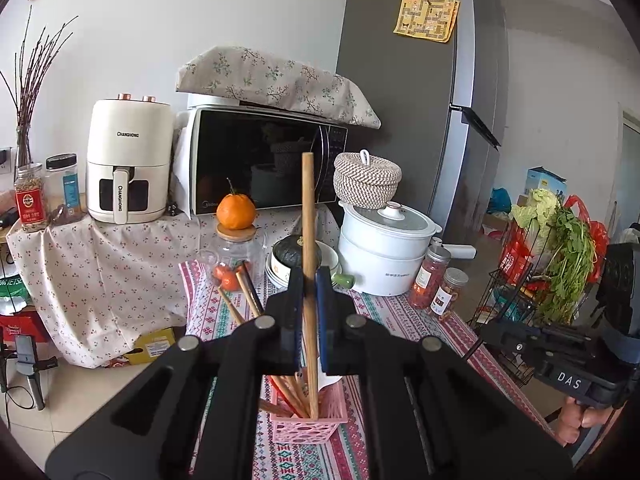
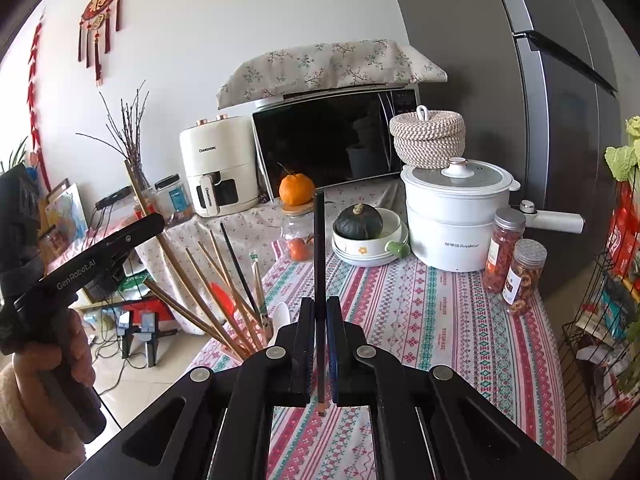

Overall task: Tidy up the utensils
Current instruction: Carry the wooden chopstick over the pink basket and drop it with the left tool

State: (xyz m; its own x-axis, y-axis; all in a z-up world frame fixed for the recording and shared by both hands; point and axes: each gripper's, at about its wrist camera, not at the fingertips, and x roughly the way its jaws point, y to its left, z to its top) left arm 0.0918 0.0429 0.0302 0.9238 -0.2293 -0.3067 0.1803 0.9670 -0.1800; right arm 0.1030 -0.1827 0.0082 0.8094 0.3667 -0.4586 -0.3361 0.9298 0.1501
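My left gripper [image 1: 310, 280] is shut on a thick wooden stick [image 1: 307, 208] that stands upright. The stick's lower end rests inside a pink basket [image 1: 308, 426] among several wooden chopsticks [image 1: 290, 394]. That basket sits on the patterned tablecloth [image 1: 352, 452]. My right gripper [image 2: 320, 312] is shut on a thin black chopstick [image 2: 319, 248], held upright with its lower tip just above the cloth. In the right wrist view, several chopsticks [image 2: 224, 300] fan out to the left of my fingers, and the basket is mostly hidden. The left gripper body [image 2: 100, 252] shows there in a hand.
Behind stand a bowl with a dark squash [image 2: 358, 222], a white pot [image 2: 456, 216], a woven basket [image 2: 428, 136], two spice jars [image 2: 516, 268] and an orange on a glass jar [image 1: 236, 212]. A microwave [image 1: 264, 160] and an air fryer [image 1: 128, 160] line the wall. A wire rack with greens [image 1: 556, 272] is at the right.
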